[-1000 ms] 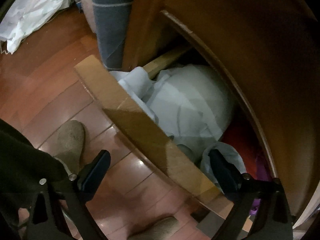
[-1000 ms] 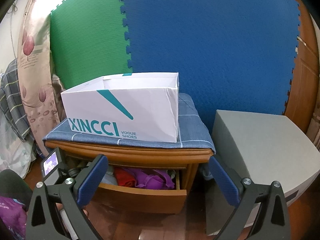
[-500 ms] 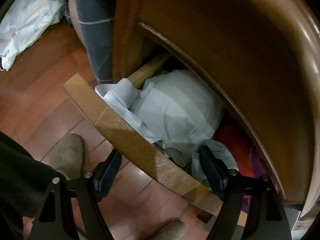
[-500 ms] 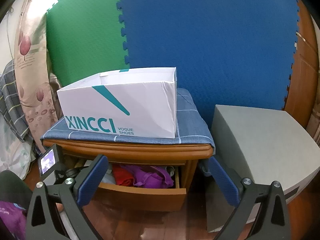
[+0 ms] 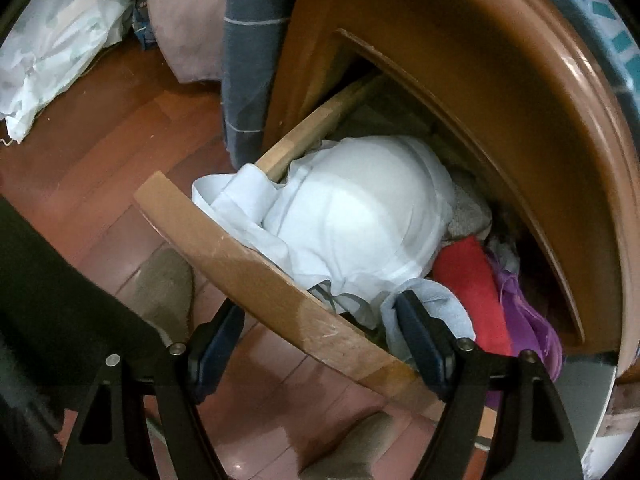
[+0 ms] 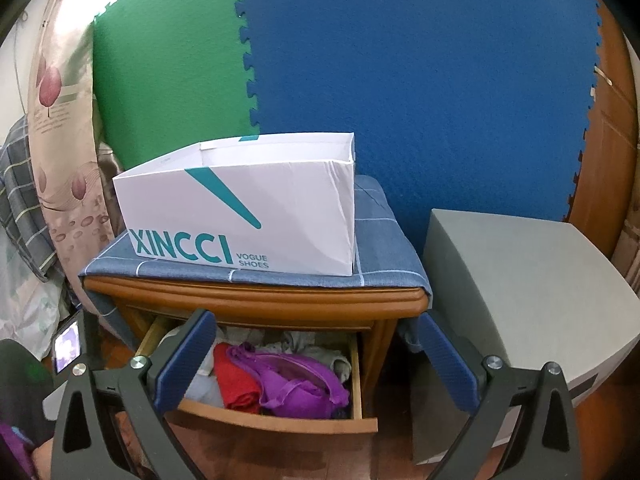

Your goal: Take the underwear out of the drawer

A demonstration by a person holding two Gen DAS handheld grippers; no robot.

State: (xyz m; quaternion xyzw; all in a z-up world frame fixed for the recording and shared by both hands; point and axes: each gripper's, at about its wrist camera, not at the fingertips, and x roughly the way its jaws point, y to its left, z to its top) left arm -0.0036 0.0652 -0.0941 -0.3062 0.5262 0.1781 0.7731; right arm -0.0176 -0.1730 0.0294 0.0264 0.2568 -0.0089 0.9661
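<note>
The wooden drawer (image 5: 256,276) of the nightstand (image 6: 256,300) stands pulled out and is full of clothes. In the left wrist view a pale white-blue garment (image 5: 360,224) fills its left part, with a red piece (image 5: 472,280) and a purple piece (image 5: 524,316) to its right. My left gripper (image 5: 320,332) is open and straddles the drawer's front board, one finger outside, the other inside against a light blue cloth (image 5: 436,312). My right gripper (image 6: 316,356) is open and empty, held back in front of the drawer (image 6: 280,420), where the red (image 6: 236,384) and purple (image 6: 296,380) pieces show.
A white XINCCI shoe box (image 6: 248,220) stands open on the blue checked cloth (image 6: 380,252) on the nightstand. A grey cabinet (image 6: 516,292) stands to the right. Green and blue foam mats (image 6: 400,60) cover the wall. My slippered feet (image 5: 164,284) are on the wood floor.
The drawer has slid further out and more of its clothes show. My left gripper has stayed astride the front board. The right gripper's view has dropped slightly toward the drawer.
</note>
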